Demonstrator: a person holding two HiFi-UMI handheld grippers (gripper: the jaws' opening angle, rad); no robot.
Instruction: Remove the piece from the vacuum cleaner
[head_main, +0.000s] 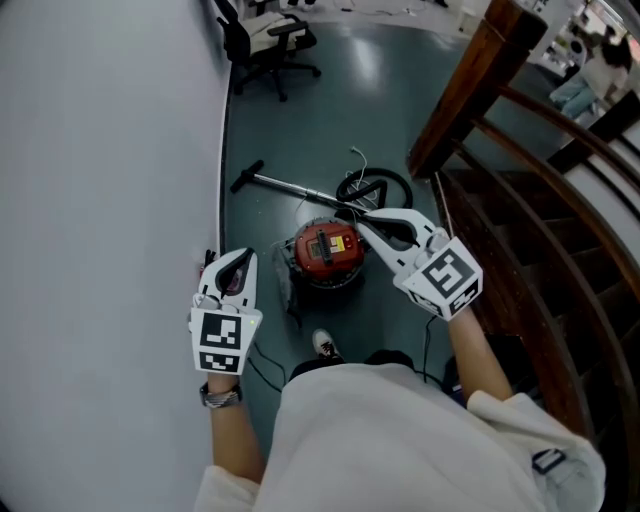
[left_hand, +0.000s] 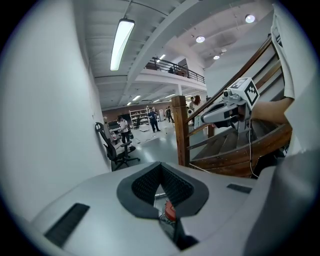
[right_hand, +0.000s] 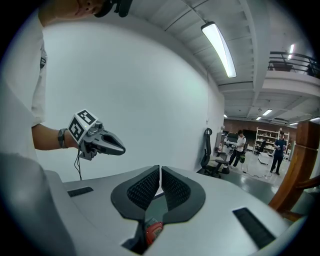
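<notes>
White shirt cloth (head_main: 400, 440) fills the near edge as I stand on a glossy grey-green floor (head_main: 300, 110), between a smooth white wall (head_main: 100, 200) and a curved dark-wood staircase (head_main: 530, 210). My left gripper (head_main: 242, 260) hangs by the wall, jaws together on nothing. One round red vacuum cleaner (head_main: 327, 250) sits on the floor between my two grippers, its one metal wand (head_main: 285, 186) and coiled black hose (head_main: 378, 186) lying beyond. My right gripper (head_main: 363, 222) shows at its right, jaws likewise together and empty. One black office chair (head_main: 268, 45) stands far back.

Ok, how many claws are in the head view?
2: the left claw by the white wall, the right claw over the red vacuum cleaner's right side. None hidden.
</notes>
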